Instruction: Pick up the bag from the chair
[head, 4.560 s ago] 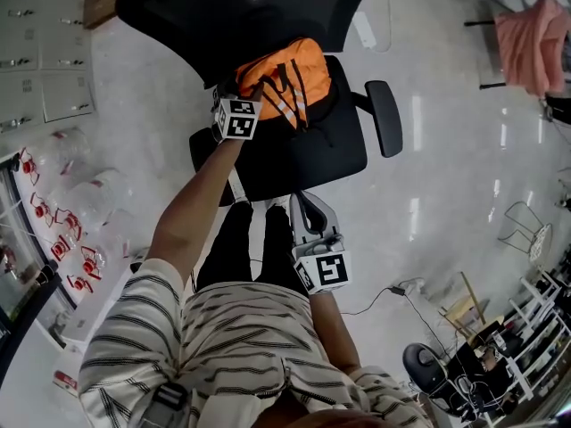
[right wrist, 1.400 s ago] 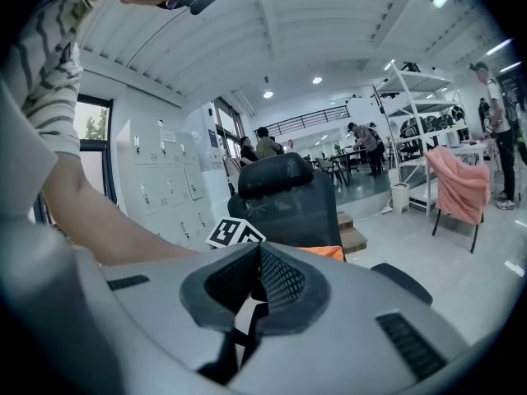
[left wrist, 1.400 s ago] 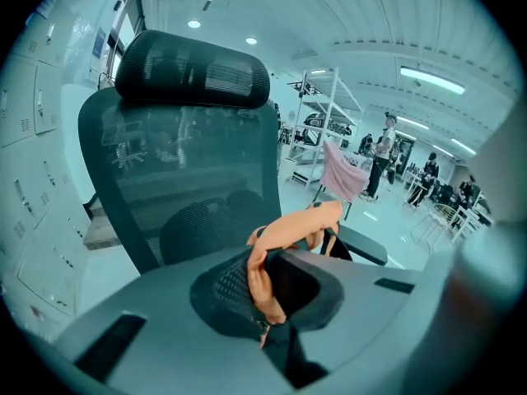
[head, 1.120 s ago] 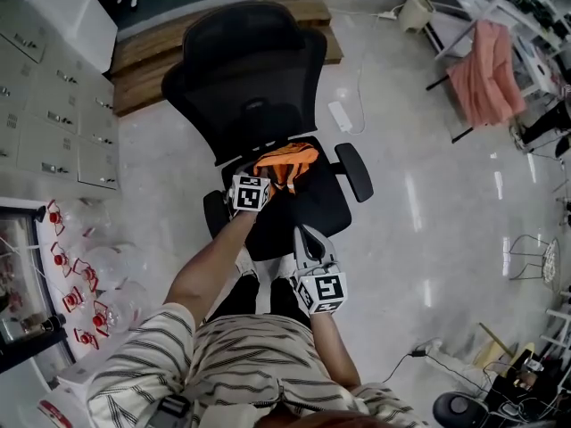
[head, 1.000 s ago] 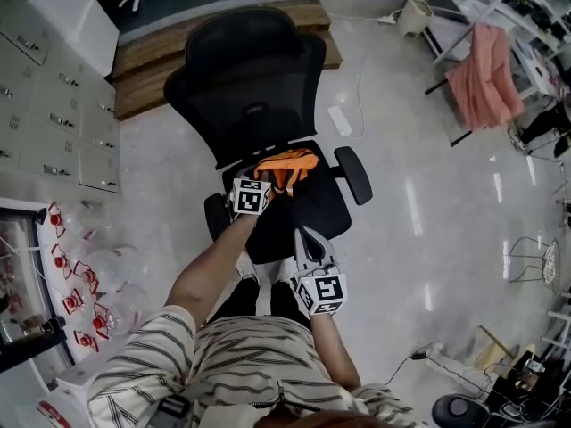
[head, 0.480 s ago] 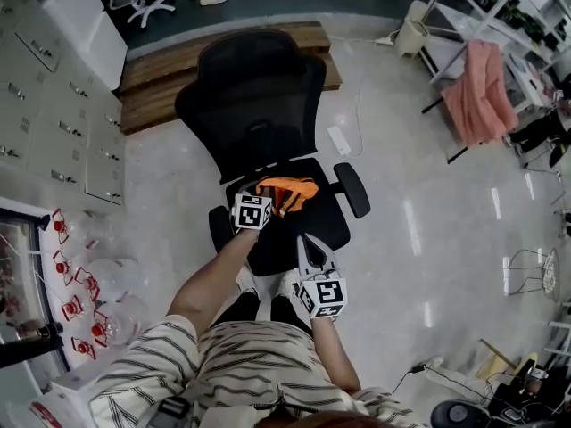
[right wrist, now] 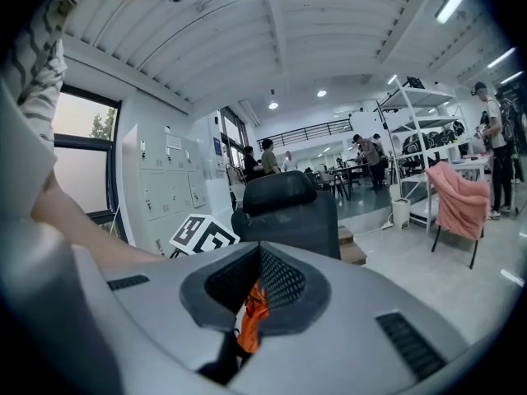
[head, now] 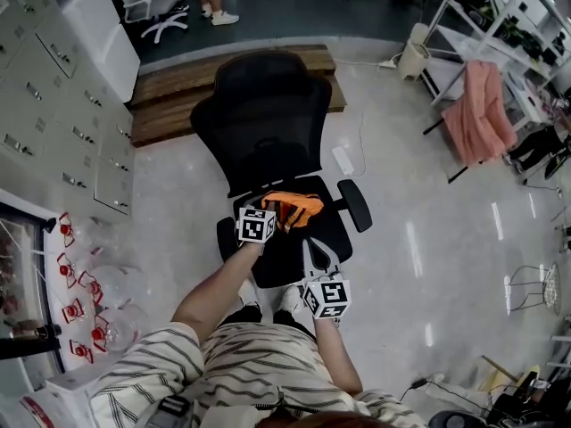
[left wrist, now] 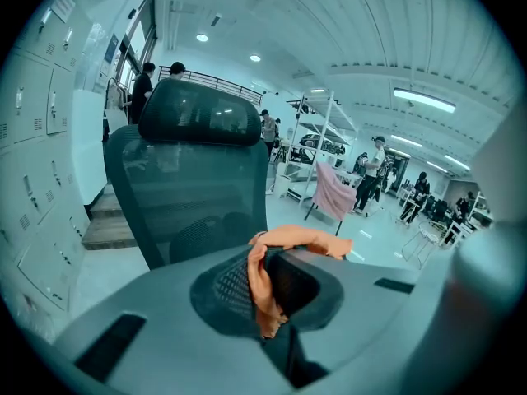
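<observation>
The orange bag (head: 294, 209) hangs bunched over the back part of the black office chair's seat (head: 290, 250). My left gripper (head: 271, 210) is shut on the bag's fabric. In the left gripper view an orange fold (left wrist: 262, 280) runs into the left gripper (left wrist: 268, 315) between its closed jaws, with the mesh backrest (left wrist: 181, 179) behind it. My right gripper (head: 310, 246) hovers over the seat's front edge, jaws together and holding nothing. The right gripper (right wrist: 245, 319) view shows the bag (right wrist: 254, 309) beyond its tips, apart from them.
Grey lockers (head: 62, 105) line the left. A wooden step (head: 169, 92) lies behind the chair. A pink cloth (head: 477, 114) hangs on a rack at right near white shelving. Water bottles (head: 85, 279) lie at lower left. People stand far off.
The bag lay spread on the seat earlier; now it is gathered in the left gripper and hanging. The head view has risen and the chair looks smaller. The right gripper keeps its place.
</observation>
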`<state>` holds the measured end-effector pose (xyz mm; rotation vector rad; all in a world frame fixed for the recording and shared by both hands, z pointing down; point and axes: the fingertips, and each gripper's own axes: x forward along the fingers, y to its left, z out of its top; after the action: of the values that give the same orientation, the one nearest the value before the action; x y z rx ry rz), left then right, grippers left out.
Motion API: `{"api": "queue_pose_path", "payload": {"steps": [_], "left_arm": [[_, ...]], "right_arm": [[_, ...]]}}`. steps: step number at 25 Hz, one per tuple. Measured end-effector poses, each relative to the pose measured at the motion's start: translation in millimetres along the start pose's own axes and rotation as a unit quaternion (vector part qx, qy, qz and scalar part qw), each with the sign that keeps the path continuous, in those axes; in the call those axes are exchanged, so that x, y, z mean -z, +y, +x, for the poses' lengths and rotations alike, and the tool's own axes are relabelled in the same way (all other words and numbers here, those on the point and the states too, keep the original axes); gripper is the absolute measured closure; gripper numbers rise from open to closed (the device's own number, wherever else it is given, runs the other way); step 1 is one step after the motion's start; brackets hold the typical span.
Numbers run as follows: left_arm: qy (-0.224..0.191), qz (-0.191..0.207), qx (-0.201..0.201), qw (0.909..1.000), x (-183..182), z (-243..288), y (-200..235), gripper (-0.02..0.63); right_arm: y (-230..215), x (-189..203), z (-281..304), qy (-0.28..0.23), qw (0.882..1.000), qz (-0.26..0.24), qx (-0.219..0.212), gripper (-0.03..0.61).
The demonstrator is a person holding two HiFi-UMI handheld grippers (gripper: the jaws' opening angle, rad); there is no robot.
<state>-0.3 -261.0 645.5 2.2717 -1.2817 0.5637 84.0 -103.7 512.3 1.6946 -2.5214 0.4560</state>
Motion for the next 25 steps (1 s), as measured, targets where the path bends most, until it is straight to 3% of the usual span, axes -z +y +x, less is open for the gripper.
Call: {"api": "queue_pose_path", "payload": {"steps": [15, 25], "left_arm": [[-0.042, -0.007, 0.02, 0.9989, -24, -40, -18, 0.581], [-0.077, -0.024, 0.03, 0.9963, -44, -75, -23, 0.581]], "right_arm": [[-9, -19, -4, -0.018, 1.0, 0.009, 0.012, 0.56], [-11, -44, 9, -0.034, 0.998, 0.044, 0.009, 0.56]]}}
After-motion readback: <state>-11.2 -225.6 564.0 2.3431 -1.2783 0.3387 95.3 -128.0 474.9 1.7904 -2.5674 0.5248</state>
